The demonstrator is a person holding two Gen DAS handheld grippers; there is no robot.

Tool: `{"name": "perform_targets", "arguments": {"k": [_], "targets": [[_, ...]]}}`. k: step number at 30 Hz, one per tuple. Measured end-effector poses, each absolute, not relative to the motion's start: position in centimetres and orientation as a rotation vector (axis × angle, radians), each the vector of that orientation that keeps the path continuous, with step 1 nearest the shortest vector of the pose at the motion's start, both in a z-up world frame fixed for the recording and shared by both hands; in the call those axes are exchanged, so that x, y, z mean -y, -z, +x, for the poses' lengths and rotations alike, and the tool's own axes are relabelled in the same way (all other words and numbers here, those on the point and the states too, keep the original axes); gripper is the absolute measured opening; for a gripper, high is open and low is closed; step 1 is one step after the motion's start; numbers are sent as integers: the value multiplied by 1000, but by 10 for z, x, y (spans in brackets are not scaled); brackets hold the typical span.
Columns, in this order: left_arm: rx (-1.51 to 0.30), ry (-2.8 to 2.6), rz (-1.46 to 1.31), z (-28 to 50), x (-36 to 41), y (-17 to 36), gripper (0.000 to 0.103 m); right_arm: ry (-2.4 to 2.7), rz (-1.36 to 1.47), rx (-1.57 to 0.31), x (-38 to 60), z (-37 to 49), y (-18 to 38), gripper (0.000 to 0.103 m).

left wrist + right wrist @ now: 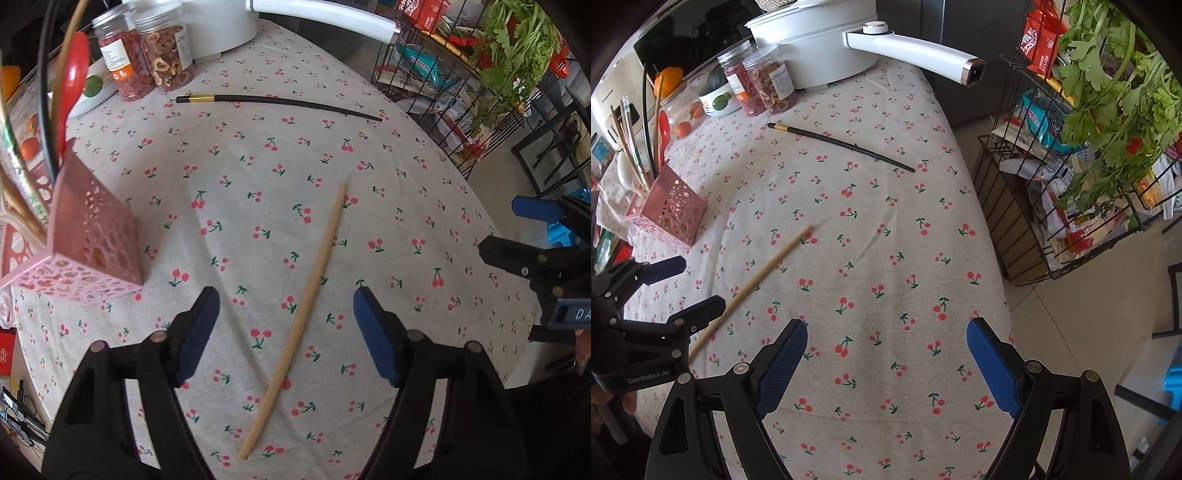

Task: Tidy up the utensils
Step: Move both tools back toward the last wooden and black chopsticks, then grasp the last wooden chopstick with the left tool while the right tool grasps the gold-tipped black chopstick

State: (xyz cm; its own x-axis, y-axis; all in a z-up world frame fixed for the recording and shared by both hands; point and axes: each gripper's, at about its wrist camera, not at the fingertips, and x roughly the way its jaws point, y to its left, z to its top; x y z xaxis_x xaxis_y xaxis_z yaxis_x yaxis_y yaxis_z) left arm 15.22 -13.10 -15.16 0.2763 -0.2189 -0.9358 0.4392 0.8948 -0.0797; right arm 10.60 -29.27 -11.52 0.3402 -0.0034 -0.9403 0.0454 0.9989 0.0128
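A pale wooden chopstick lies slanted on the cherry-print tablecloth. My left gripper points down over it. Its jaws stand apart on either side of the stick and the pads do not touch it. A black chopstick with a gold band lies farther back. At the left, a pink perforated holder contains a red spoon and several other utensils. My right gripper hangs open over bare cloth near the table's right edge, holding nothing.
Two clear jars of dried food and a white pot with a long handle stand at the back. A black wire rack with packets and leafy greens stands off the table's right edge. Fruit and boxes crowd the far left.
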Motion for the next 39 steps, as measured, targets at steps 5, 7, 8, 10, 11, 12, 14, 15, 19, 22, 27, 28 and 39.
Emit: {"name": "perform_targets", "arguments": {"k": [5, 7, 8, 10, 11, 12, 14, 15, 19, 22, 27, 28, 39], "targets": [[-1217, 488, 239, 168, 164, 164, 42, 43, 25, -1243, 302, 110, 121, 89], [-1221, 489, 267, 173, 174, 170, 36, 42, 31, -1241, 305, 111, 120, 89], [-1227, 488, 276, 175, 177, 172, 33, 42, 37, -1240, 307, 112, 120, 89], [-1242, 485, 298, 180, 184, 178, 30, 42, 46, -1241, 310, 113, 120, 89], [-1224, 481, 316, 180, 187, 177, 30, 41, 47, -1243, 311, 114, 120, 89], [-1225, 481, 333, 182, 189, 178, 30, 42, 49, -1246, 312, 115, 121, 89], [-1225, 483, 335, 183, 191, 177, 26, 52, 57, -1255, 315, 117, 124, 89], [-1223, 479, 338, 183, 190, 177, 19, 57, 63, -1259, 317, 117, 125, 89], [-1209, 453, 375, 180, 188, 176, 7, 73, 83, -1271, 324, 118, 130, 89], [-1193, 442, 366, 176, 180, 170, 7, 81, 86, -1277, 327, 117, 132, 89], [-1140, 444, 322, 160, 151, 144, 7, 82, 73, -1277, 324, 118, 133, 89], [-1127, 446, 316, 156, 144, 138, 7, 80, 69, -1280, 323, 118, 135, 89], [-1000, 364, 174, 116, 46, 94, 6, -45, 76, -1217, 317, 145, 129, 87]]}}
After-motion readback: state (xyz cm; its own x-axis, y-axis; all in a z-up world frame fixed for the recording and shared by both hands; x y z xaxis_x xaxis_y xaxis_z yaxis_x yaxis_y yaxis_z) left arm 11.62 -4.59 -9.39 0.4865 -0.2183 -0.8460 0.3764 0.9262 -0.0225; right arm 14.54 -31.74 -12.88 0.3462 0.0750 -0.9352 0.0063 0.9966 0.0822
